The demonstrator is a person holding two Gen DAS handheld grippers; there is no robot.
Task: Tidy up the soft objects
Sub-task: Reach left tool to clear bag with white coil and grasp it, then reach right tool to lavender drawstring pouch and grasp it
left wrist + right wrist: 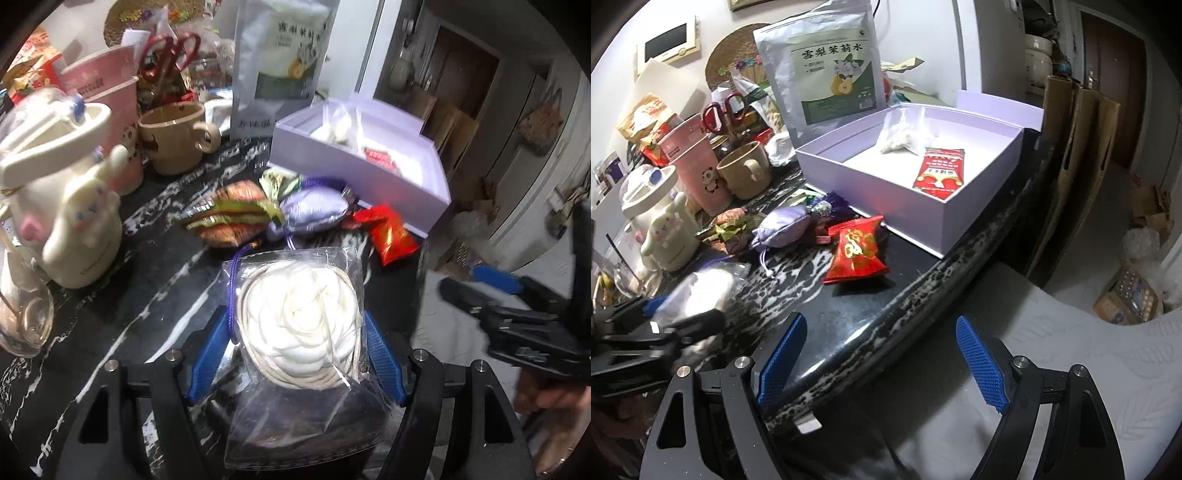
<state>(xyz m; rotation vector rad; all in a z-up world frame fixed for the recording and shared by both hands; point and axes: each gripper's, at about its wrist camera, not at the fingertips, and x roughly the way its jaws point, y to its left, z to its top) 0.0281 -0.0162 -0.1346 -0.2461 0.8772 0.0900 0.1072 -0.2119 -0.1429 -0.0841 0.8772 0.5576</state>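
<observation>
A clear plastic bag holding a white fabric flower (299, 295) sits between the blue pads (207, 347) of my left gripper (295, 317), which is shut on it just above the black marble table (147, 280). The same bag (705, 284) shows blurred at the left of the right wrist view. Beyond it lie a purple sachet (310, 210), a green-and-orange sachet (232, 214) and a red pouch (391, 236). The lavender box (960, 218) holds a red packet (938, 170) and a small white bag (901, 142). My right gripper (881, 319) hangs open and empty over the table's front edge.
A white character jug (70, 221), a tan mug (173, 136), pink cups (698, 162) and red scissors (170, 55) crowd the back left. A tall tea pouch (823, 62) stands behind the box. A glass bowl (26, 321) sits at the left. The table edge (923, 291) curves past a white cushion.
</observation>
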